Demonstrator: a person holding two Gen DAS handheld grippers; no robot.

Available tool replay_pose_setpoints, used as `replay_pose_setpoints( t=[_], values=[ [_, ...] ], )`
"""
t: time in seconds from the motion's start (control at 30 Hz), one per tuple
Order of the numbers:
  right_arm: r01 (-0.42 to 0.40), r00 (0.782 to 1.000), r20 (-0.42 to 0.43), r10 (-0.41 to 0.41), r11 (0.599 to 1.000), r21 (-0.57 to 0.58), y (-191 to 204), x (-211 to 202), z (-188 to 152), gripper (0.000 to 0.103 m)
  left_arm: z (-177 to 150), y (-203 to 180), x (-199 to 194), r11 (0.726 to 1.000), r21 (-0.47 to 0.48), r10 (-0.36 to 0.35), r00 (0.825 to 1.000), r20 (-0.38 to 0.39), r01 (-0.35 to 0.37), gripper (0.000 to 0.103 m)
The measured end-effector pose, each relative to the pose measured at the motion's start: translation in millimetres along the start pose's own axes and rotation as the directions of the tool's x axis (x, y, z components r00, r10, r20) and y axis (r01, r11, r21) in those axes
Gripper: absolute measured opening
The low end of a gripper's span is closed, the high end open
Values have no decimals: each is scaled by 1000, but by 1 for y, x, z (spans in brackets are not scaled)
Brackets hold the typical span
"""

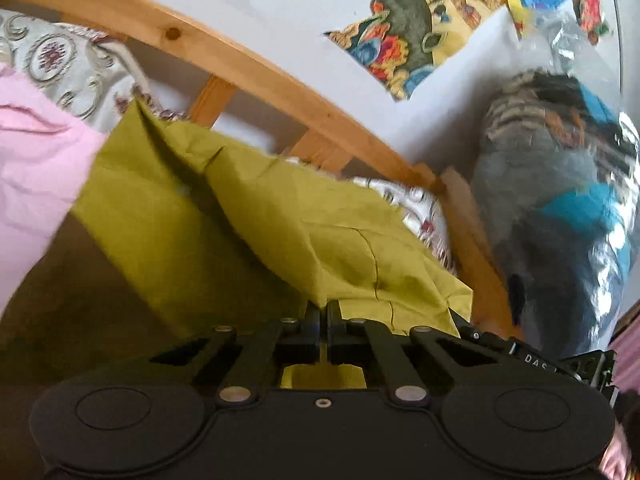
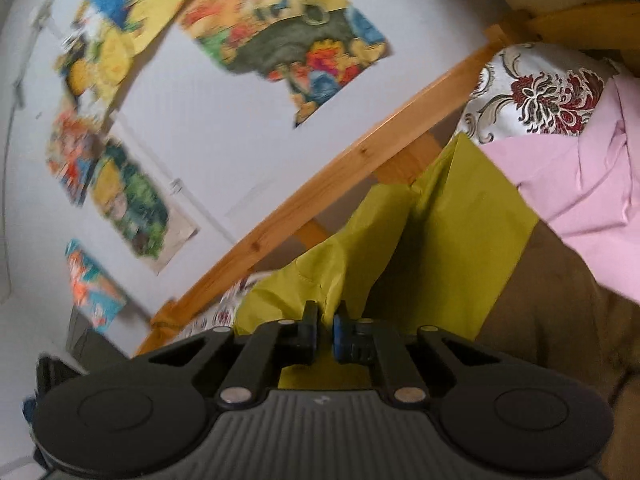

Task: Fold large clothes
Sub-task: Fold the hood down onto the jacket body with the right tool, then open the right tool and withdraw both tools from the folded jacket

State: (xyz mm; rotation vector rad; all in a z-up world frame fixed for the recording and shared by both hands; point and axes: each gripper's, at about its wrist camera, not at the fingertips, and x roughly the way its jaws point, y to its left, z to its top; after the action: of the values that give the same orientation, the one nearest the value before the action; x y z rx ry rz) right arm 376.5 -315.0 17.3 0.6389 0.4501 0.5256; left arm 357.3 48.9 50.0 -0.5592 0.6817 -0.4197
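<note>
Above brown bed: 1 olive-green garment (image 1: 248, 216), clamped by left hand-held gripper (image 1: 324, 312) and right hand-held gripper (image 2: 326, 320); 1 pink garment (image 2: 580, 184) beside.

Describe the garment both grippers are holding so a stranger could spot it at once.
Find the wooden bed rail below the white wall. In front of it hangs the olive-green garment, pinched by the left gripper and right gripper. The neighbouring pink cloth is paler.
</note>
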Motion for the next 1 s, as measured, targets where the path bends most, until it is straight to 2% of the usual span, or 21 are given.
replay_pose_setpoints(
  t=[0.17,0.23,0.3,0.4,0.47,0.5,0.53,0.57,0.6,0.63,0.67,0.73,0.77,0.83,0.9,0.97,1.0],
  values=[
    [70,994,-82,-72,997,-25,-9,3,-53,8,-31,23,22,988,68,144,988,-61,-140,0],
    [106,987,-122,-105,994,6,-18,14,-71,8,-40,37,33,978,73,200,977,-71,-195,0],
    [137,979,-152,-138,990,-15,-22,26,-88,9,-47,47,44,968,81,246,966,-83,-239,0],
    [154,971,-177,-163,986,-65,-20,35,-98,12,-49,49,46,959,115,270,960,-78,-261,3],
    [163,968,-175,-180,981,-106,-15,33,-93,25,-47,44,37,955,137,273,960,-59,-263,18],
    [169,968,-162,-190,977,-131,-13,27,-89,38,-46,41,31,950,152,283,958,-48,-273,23],
    [177,968,-151,-201,971,-159,-11,21,-85,49,-46,38,25,944,165,294,955,-38,-284,36],
    [182,968,-135,-210,964,-193,-8,14,-79,53,-46,33,20,941,173,298,954,-26,-290,49],
    [194,968,-114,-224,953,-231,-5,7,-76,61,-44,29,14,941,174,297,955,-7,-292,55],
    [217,966,-78,-248,934,-283,0,0,-69,67,-42,26,8,940,173,294,956,17,-292,61],
    [236,964,-40,-263,915,-328,4,-5,-65,71,-40,22,4,939,179,292,955,42,-295,62],
    [282,957,56,-285,869,-407,15,-12,-52,85,-28,13,2,927,207,297,949,102,-312,63],
    [301,953,99,-287,847,-438,20,-10,-43,87,-20,9,6,920,223,299,945,135,-323,65],
    [327,944,138,-300,797,-507,31,9,-30,88,-1,4,19,904,234,311,925,217,-359,66],
    [345,937,171,-305,730,-590,39,38,-20,88,19,4,38,907,229,285,915,286,-354,66],
    [347,935,182,-303,679,-647,42,69,-16,84,35,5,59,912,229,257,907,333,-342,66],
    [353,931,190,-310,640,-683,42,87,-16,78,42,7,72,908,235,255,903,346,-346,66]
  ],
)
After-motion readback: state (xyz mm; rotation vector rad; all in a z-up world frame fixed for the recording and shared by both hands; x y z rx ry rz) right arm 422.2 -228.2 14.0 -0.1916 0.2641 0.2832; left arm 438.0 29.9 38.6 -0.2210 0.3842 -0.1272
